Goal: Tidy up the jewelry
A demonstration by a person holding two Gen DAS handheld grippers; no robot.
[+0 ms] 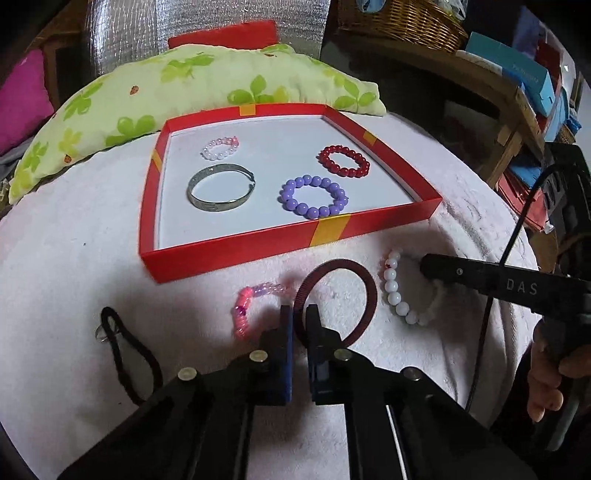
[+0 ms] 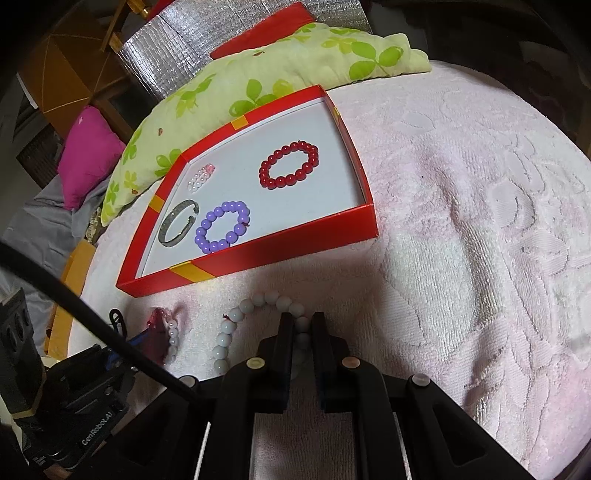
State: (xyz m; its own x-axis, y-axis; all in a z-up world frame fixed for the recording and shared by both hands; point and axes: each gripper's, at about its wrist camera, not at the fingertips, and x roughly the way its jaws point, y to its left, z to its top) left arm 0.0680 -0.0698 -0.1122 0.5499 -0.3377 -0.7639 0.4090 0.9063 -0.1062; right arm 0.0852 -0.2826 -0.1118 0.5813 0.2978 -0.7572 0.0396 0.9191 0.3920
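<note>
A red tray (image 1: 236, 249) (image 2: 280, 245) holds a silver bangle (image 1: 221, 187) (image 2: 178, 226), a purple bead bracelet (image 1: 314, 196) (image 2: 222, 231), a red bead bracelet (image 1: 344, 160) (image 2: 289, 164) and a small pink-white bead bracelet (image 1: 220, 147) (image 2: 201, 177). On the pink towel in front lie a dark red coil ring (image 1: 364, 291), a pink bead bracelet (image 1: 243, 308), a white bead bracelet (image 1: 397, 291) (image 2: 236, 317) and a black hair tie (image 1: 127, 350). My left gripper (image 1: 299, 317) is shut on the coil ring's near edge. My right gripper (image 2: 302, 325) (image 1: 428, 266) is shut on the white bracelet.
A green leaf-print pillow (image 1: 184, 88) (image 2: 280, 74) lies behind the tray, with a red cushion (image 1: 225, 35) and silver foil behind it. A magenta cushion (image 2: 88, 151) is at the left. A wicker basket (image 1: 402, 18) and shelves with boxes (image 1: 524, 74) stand at the right.
</note>
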